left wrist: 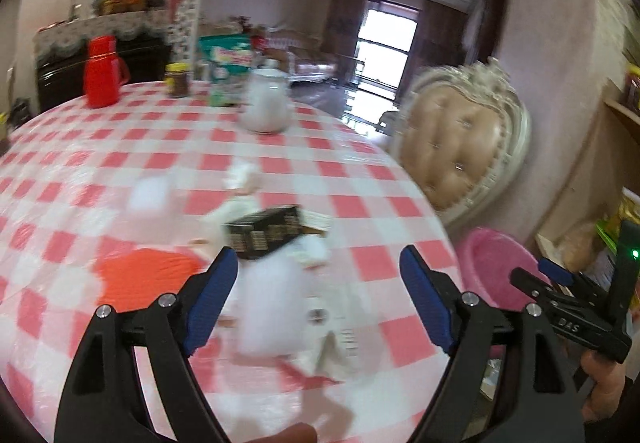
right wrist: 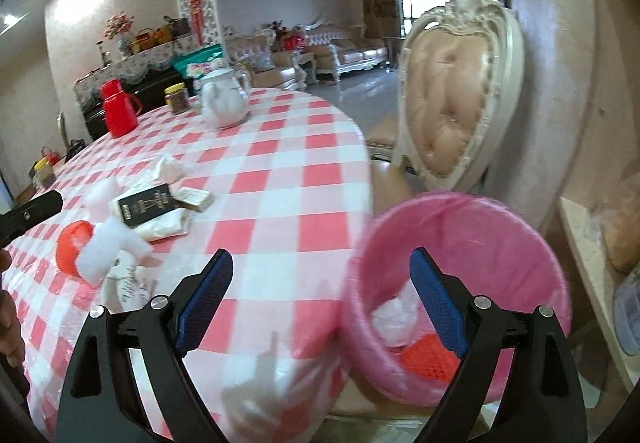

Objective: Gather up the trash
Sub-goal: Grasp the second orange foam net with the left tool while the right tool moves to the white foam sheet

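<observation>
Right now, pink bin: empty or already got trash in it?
Not empty. The pink bin holds crumpled white trash near the bottom, with its red mesh base still partly showing.

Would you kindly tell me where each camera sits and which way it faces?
Left wrist: on the open left tongs, low over the trash pile, black box ahead; right tongs and a hand show at right.
Right wrist: on the open right tongs, at the table edge over the pink bin; left tongs' tip at left.
Shared: checked tablecloth, teapot, red thermos, chair.
</observation>
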### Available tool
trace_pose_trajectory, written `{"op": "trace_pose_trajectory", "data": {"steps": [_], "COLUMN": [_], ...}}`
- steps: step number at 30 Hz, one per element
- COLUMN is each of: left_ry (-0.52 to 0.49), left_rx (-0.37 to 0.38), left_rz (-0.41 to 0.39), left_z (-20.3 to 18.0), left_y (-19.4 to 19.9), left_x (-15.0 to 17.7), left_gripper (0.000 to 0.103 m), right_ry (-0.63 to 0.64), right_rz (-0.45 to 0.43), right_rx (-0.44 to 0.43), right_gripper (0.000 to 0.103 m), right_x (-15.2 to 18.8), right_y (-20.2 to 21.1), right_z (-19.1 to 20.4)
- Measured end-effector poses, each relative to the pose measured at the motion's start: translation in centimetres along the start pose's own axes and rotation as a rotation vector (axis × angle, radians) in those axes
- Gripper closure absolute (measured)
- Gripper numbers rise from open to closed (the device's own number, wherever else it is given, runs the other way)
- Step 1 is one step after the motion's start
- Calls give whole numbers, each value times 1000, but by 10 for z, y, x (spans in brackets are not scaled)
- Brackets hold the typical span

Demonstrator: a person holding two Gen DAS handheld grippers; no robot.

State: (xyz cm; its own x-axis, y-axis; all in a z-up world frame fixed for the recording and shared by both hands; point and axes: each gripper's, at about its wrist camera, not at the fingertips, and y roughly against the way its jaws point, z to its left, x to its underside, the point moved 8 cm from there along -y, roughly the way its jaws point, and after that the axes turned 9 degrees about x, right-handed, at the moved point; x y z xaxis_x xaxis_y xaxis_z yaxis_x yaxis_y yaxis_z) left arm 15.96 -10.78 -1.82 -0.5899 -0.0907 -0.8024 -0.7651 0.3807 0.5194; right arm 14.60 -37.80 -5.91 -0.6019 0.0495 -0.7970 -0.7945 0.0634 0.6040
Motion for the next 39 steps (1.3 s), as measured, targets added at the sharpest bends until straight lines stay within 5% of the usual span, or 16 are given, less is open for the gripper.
{"op": "trace_pose_trajectory", "data": {"steps": [17, 36, 39], "left_ry": [159, 249, 235], "left_rx": [-145, -128, -127], "left_rz": [13, 170, 181], "left_z": [114, 153, 151], "left_y": [14, -34, -38], "left_x": [15, 55, 58], "left_gripper": [18, 16, 24], "right_ry": [96, 179, 191], "right_rz": [16, 60, 65], "right_rx": [-140, -236, -247], "right_gripper": [18, 18, 18], "right_x": [-7, 2, 4], "right_y": [-7, -16, -16], "right_z": [97, 166, 175]}}
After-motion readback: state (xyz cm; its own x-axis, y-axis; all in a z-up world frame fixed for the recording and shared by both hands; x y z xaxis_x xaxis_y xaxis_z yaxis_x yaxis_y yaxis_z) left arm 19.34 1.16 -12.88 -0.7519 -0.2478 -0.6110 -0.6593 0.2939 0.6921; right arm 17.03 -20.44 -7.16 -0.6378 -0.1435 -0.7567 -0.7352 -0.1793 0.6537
